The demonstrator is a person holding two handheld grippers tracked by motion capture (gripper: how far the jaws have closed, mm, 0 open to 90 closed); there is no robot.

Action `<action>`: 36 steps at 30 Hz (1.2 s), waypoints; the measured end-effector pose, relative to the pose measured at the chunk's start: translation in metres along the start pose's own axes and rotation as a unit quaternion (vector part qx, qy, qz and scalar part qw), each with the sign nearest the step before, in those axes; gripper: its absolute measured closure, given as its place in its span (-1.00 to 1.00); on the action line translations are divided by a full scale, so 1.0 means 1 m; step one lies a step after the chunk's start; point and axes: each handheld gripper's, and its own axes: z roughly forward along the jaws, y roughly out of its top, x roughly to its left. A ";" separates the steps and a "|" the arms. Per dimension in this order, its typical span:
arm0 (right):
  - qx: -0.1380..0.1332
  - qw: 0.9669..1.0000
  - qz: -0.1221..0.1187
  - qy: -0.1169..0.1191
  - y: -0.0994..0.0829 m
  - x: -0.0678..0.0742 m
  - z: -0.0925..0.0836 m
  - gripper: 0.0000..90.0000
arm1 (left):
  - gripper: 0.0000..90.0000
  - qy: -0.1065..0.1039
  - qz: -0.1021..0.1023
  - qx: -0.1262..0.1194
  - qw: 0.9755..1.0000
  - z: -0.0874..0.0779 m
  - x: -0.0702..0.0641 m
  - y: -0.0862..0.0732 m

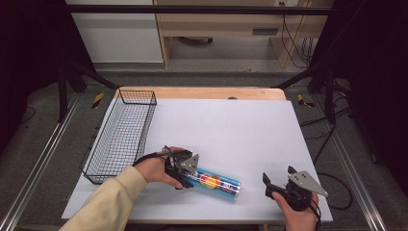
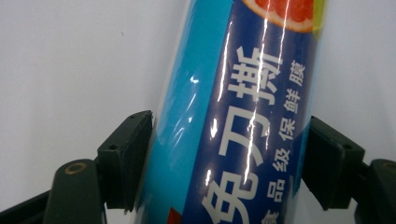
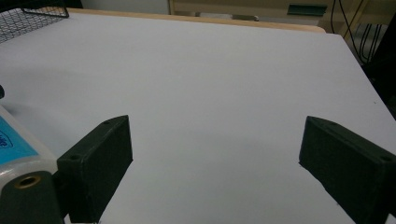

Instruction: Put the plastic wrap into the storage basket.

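A roll of cling film (image 1: 214, 184) in a blue wrapper with an orange fruit picture lies on the white table top (image 1: 231, 130), near the front. My left gripper (image 1: 186, 177) is shut on its left end. In the left gripper view both black pads (image 2: 130, 158) press against the sides of the roll (image 2: 233, 116). My right gripper (image 1: 278, 174) hovers open to the right of the roll, a short gap away. The right gripper view has its jaws (image 3: 215, 154) wide apart over bare table, with one end of the roll (image 3: 14, 144) at the left edge.
A black wire basket (image 1: 122, 134) stands along the table's left side, its corner (image 3: 28, 18) also in the right gripper view. A wooden table edge (image 1: 207, 92) runs along the back, with dark frame legs and cables beyond it.
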 end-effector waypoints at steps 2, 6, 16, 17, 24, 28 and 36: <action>-0.002 1.000 0.001 0.000 0.000 0.000 0.000 -0.78 | -0.45 -0.001 -0.003 -0.002 1.000 0.001 0.001 0.000; -0.001 1.000 0.000 0.000 0.000 -0.001 0.000 -0.78 | -0.43 0.002 0.008 0.003 1.000 0.001 -0.001 0.000; -0.003 1.000 0.001 0.002 0.000 -0.001 0.000 -0.78 | -0.41 0.008 0.017 0.010 1.000 0.000 -0.003 0.002; -0.002 1.000 0.001 0.003 0.000 -0.001 0.000 -0.78 | -0.41 0.007 0.017 0.010 1.000 -0.001 -0.003 0.002; -0.002 1.000 0.002 0.005 0.000 -0.001 0.001 -0.77 | -0.41 0.010 0.020 0.015 1.000 0.000 -0.005 0.004; 0.000 1.000 0.005 0.007 0.000 -0.001 0.000 -0.77 | -0.41 0.010 0.016 0.018 1.000 0.000 -0.004 0.004; 0.001 1.000 0.006 0.007 0.000 -0.001 0.001 -0.77 | -0.41 0.005 0.009 0.019 1.000 0.000 -0.004 0.005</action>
